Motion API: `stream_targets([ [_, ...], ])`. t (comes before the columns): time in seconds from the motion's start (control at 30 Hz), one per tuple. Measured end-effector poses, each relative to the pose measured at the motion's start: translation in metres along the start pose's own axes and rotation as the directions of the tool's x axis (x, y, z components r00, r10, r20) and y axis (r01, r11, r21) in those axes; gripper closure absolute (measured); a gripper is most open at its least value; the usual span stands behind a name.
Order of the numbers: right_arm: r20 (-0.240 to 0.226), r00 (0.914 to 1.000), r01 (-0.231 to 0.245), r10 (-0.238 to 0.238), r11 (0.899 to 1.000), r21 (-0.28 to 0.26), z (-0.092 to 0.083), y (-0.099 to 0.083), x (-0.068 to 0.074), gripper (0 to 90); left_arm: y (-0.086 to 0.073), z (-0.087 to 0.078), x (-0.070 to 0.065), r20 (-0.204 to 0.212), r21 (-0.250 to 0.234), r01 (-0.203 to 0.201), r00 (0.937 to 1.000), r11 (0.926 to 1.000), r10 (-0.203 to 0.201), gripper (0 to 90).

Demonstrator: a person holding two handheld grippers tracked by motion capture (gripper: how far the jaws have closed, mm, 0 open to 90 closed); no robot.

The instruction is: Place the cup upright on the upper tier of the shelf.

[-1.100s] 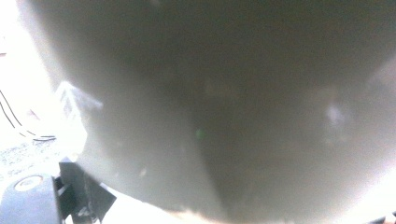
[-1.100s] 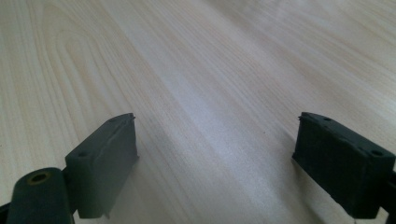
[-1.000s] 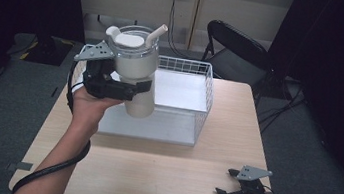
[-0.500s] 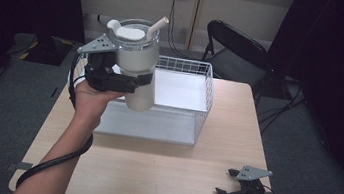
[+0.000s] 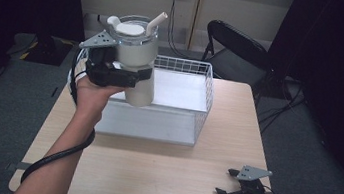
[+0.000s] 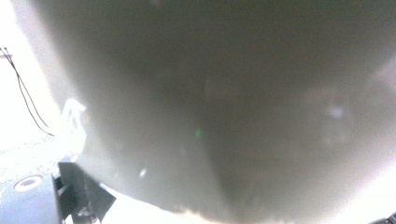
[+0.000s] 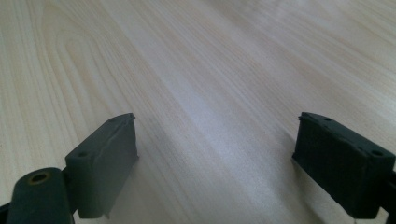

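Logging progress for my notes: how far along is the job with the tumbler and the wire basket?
Done: the left tongs have gripped the cream tumbler and hold it in the air, above the left end of the wire basket. In hand: carrying it. Left: setting it down somewhere, perhaps in the basket, and letting go. The right tongs rest open, low over the table.

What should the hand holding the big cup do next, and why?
Probably lower it a little into the wire basket. The left gripper is clamped round the cream tumbler, held upright in the air above the basket's left end, so it is not resting on anything yet. The right gripper sits open near the table's front edge.
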State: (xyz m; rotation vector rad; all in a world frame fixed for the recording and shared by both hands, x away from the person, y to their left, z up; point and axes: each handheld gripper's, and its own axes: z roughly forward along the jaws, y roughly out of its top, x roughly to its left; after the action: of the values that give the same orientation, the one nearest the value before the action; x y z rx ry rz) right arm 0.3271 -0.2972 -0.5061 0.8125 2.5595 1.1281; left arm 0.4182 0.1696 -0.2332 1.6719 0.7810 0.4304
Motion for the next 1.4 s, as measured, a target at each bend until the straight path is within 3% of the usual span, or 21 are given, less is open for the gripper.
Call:
stream_targets([
  [1.4,0.0,1.0,-0.001,0.001,1.0,0.001,0.0,0.0,0.0,12.4,0.006,0.021,0.019,-0.07,-0.007,0.006,0.9976,1.0,-0.006,10.0],
])
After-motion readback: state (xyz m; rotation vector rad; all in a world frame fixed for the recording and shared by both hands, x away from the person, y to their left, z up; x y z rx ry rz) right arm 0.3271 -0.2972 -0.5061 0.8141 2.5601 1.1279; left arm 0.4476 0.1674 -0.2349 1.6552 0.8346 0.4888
